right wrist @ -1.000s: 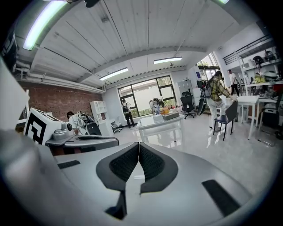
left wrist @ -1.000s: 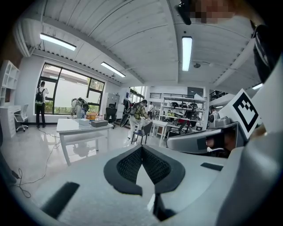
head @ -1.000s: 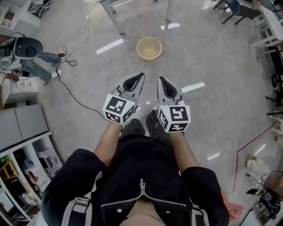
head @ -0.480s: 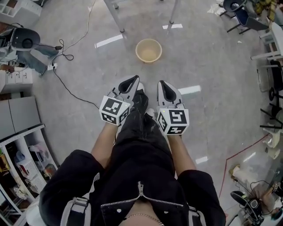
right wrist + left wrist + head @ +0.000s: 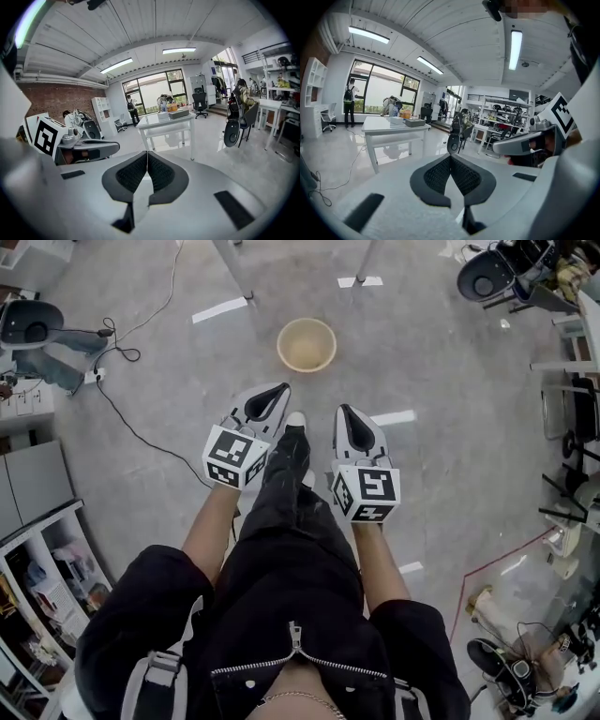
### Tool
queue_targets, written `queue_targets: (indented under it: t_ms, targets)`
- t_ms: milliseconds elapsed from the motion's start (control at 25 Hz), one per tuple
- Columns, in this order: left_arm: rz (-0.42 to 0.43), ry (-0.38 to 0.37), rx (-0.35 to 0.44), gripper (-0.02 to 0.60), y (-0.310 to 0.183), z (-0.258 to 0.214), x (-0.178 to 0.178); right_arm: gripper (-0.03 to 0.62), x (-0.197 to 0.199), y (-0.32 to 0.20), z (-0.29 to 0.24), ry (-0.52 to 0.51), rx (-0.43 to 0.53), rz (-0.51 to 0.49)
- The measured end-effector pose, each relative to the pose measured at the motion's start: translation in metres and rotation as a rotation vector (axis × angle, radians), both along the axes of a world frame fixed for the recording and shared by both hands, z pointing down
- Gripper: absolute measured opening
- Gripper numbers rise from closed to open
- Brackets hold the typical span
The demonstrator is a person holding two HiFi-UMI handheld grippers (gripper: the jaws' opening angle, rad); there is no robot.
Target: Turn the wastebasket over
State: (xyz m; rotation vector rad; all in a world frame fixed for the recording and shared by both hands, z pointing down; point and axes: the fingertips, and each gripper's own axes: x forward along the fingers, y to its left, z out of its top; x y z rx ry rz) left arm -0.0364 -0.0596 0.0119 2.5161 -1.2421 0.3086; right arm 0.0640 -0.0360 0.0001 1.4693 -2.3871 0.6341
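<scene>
A round beige wastebasket [image 5: 307, 344] stands upright on the grey floor, its open mouth up, in the head view. My left gripper [image 5: 279, 389] is shut and empty, short of the basket and a little to its left. My right gripper [image 5: 343, 410] is shut and empty too, short of the basket on its right. Between the two grippers a dark-trousered leg with a white shoe tip [image 5: 296, 419] steps toward the basket. In the left gripper view the jaws [image 5: 451, 155] meet at the tips; in the right gripper view they [image 5: 147, 153] meet as well. Neither gripper view shows the basket.
White table legs [image 5: 236, 277] stand just beyond the basket. A black cable [image 5: 131, 423] runs across the floor at the left. Shelving [image 5: 42, 568] lines the left edge. Chairs [image 5: 497, 273] and clutter fill the right side. A white table [image 5: 168, 123] is ahead in the right gripper view.
Both grippers and the person have moved forward toward the basket; a leg has stepped out between the grippers. Both stayed shut.
</scene>
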Motion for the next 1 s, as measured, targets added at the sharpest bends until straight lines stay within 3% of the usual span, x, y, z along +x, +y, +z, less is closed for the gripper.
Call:
queue_targets:
  t_ms: [280, 480, 1000]
  targets:
    - [0.031, -0.015, 0.021, 0.003, -0.061, 0.014, 0.015, 0.011, 0.01, -0.058, 0.027, -0.004, -0.022, 0.016]
    - [0.028, -0.025, 0.043, 0.003, -0.083, 0.042, 0.005, 0.011, -0.001, -0.081, 0.06, -0.004, -0.018, 0.002]
    - [0.029, -0.054, 0.089, 0.003, -0.117, 0.176, -0.021, 0.011, -0.022, -0.114, 0.199, 0.046, 0.041, -0.077]
